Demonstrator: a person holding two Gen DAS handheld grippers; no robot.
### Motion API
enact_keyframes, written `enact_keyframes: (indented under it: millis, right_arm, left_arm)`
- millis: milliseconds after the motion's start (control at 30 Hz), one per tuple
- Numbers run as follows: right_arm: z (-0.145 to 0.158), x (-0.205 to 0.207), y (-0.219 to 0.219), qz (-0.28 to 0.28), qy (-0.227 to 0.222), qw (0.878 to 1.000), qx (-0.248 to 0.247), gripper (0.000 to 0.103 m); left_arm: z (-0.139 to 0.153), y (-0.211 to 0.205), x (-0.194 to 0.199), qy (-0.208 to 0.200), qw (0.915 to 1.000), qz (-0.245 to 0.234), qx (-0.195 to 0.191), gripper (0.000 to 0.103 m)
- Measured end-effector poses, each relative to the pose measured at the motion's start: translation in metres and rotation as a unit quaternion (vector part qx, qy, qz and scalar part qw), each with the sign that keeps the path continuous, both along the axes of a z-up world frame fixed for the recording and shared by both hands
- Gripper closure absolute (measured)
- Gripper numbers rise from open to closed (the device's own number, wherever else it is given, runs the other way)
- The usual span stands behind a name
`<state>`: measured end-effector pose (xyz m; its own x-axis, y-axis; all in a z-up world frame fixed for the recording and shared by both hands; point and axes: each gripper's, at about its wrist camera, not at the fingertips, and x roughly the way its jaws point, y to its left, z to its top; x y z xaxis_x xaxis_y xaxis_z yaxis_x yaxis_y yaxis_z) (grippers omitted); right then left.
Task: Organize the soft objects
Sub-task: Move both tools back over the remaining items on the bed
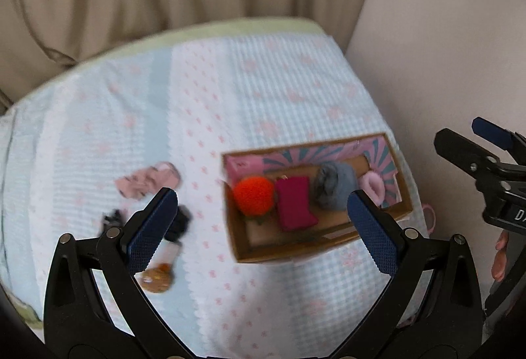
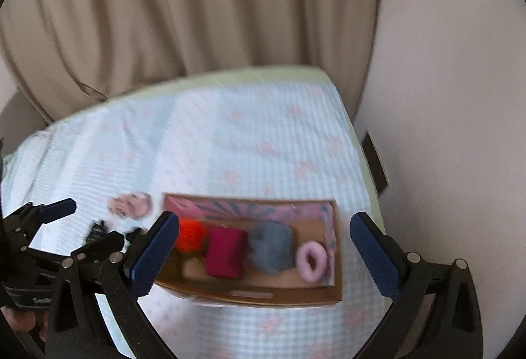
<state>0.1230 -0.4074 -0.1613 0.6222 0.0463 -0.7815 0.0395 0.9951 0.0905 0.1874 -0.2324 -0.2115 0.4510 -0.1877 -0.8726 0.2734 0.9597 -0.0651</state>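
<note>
While both tongs (image 1: 263,211) (image 2: 264,237) gape, box (image 2: 250,299) near bed edge (image 2: 361,141).

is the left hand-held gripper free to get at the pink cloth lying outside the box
Probably yes. The left hand-held gripper is open and empty, and the pink cloth lies alone on the bedspread, clear of the box.

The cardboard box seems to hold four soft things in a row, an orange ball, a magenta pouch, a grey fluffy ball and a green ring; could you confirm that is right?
Not quite: the ring is pale pink, not green, as the right wrist view shows. The rest stands: the cardboard box holds the orange ball, the magenta pouch and the grey fluffy ball in a row.
</note>
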Motion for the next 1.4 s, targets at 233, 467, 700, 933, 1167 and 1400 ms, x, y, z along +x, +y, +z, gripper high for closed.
enact_keyframes:
  millis: [233, 467, 700, 933, 1167, 1400]
  right_arm:
    - [0.061, -0.036, 0.048, 0.000, -0.059, 0.998, -0.017, 0.000]
    - [0.102, -0.067, 0.096, -0.007, -0.093, 0.996, -0.007, 0.000]
    - [0.109, -0.082, 0.147, -0.016, -0.096, 0.995, 0.015, 0.000]
    - [0.103, -0.085, 0.196, -0.016, -0.089, 0.996, 0.016, 0.000]
    - [0.064, -0.075, 0.240, -0.050, -0.042, 0.997, 0.037, 0.000]
    - [0.000, -0.058, 0.278, -0.098, 0.016, 0.992, 0.080, 0.000]
  left_arm:
    - [0.077, 0.065, -0.040, -0.093, 0.9954, 0.020, -0.012, 0.000]
    - [0.131, 0.140, -0.080, -0.151, 0.9872, 0.041, -0.030, 0.000]
    - [0.155, 0.206, -0.098, -0.176, 0.9821, 0.058, -0.034, 0.000]
    - [0.152, 0.254, -0.098, -0.172, 0.9830, 0.053, -0.036, 0.000]
    - [0.124, 0.300, -0.078, -0.142, 0.9888, 0.035, -0.031, 0.000]
    - [0.063, 0.339, -0.045, -0.094, 0.9954, -0.010, -0.014, 0.000]
